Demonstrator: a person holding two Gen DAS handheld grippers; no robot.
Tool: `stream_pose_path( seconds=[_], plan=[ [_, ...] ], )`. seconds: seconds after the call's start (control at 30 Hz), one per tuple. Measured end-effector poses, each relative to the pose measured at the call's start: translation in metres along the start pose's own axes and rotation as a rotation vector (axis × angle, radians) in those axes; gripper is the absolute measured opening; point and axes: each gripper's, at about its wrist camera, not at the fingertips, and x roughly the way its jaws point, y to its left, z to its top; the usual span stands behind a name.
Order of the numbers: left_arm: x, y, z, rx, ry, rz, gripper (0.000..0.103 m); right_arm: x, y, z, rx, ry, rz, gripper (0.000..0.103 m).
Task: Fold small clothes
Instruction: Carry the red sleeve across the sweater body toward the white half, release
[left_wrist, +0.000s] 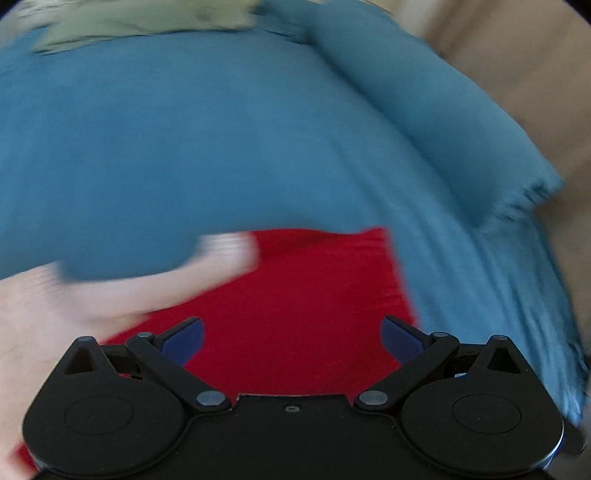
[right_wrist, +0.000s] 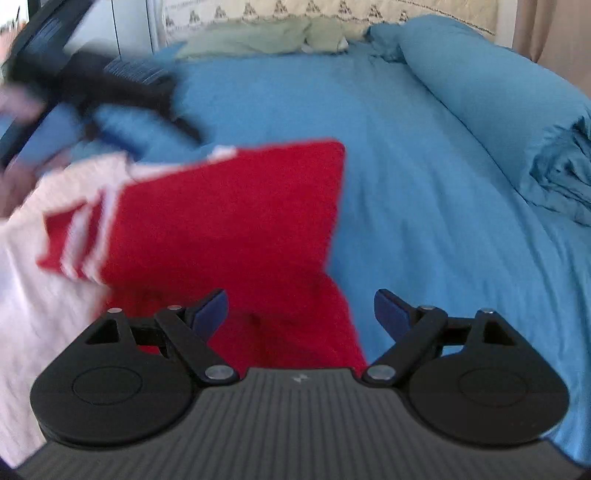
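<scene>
A small red garment (right_wrist: 229, 218) with white stripes and a white part (right_wrist: 44, 295) lies on the blue bed cover (right_wrist: 424, 192). It also shows in the left wrist view (left_wrist: 295, 314), red with a whitish piece (left_wrist: 225, 254) across its left side. My left gripper (left_wrist: 291, 338) is open just above the red cloth and holds nothing. My right gripper (right_wrist: 301, 314) is open over the garment's near right edge and holds nothing. The left gripper shows blurred at the upper left of the right wrist view (right_wrist: 110, 88).
A blue pillow (right_wrist: 491, 96) lies along the right side of the bed, with bunched blue fabric (right_wrist: 565, 173) below it. Pale green cloth (right_wrist: 266, 40) lies at the head of the bed. A beige surface (left_wrist: 517, 55) lies beyond the bed's right side.
</scene>
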Motion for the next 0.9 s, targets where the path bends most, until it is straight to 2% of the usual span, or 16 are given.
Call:
stream_pose_path(
  seconds=[0.1,0.23,0.3,0.37,0.43,0.47,0.53,0.7,0.8,0.83,0.9],
  plan=[
    [0.041,-0.032,0.009,0.032,0.023,-0.045,0.103,0.007,0.003,-0.014,-0.064,-0.006,-0.017,0.099],
    [0.075,-0.052,0.012,0.073,0.045,-0.055,0.103,0.017,0.017,-0.025,-0.147,-0.054,-0.035,0.094],
    [0.080,-0.059,0.014,0.088,0.041,-0.041,0.103,0.023,0.022,-0.026,-0.173,-0.069,-0.037,0.080],
    [0.084,-0.059,0.015,0.081,0.030,-0.037,0.103,0.034,0.021,-0.027,-0.184,-0.053,-0.063,0.050],
    [0.088,-0.062,0.018,0.061,0.014,-0.040,0.103,0.039,0.008,-0.027,-0.117,-0.043,-0.066,0.041],
    [0.089,-0.061,0.019,0.050,0.006,-0.043,0.103,0.038,-0.001,-0.028,-0.074,-0.043,-0.080,0.029],
    [0.095,-0.060,0.019,0.038,-0.010,-0.045,0.103,0.038,-0.024,-0.034,0.021,-0.026,-0.105,0.029],
    [0.113,-0.056,0.013,0.081,-0.056,0.006,0.103,0.036,-0.056,-0.054,0.167,-0.023,-0.040,0.029],
    [0.123,-0.064,0.013,0.154,-0.072,0.064,0.103,0.033,-0.069,-0.060,0.228,-0.023,-0.011,0.030],
    [0.121,-0.068,0.013,0.177,-0.065,0.078,0.103,0.030,-0.067,-0.059,0.204,-0.021,-0.007,0.032],
    [0.106,-0.068,0.013,0.169,-0.066,0.065,0.103,0.020,-0.063,-0.053,0.137,-0.032,-0.011,0.047]
  ],
)
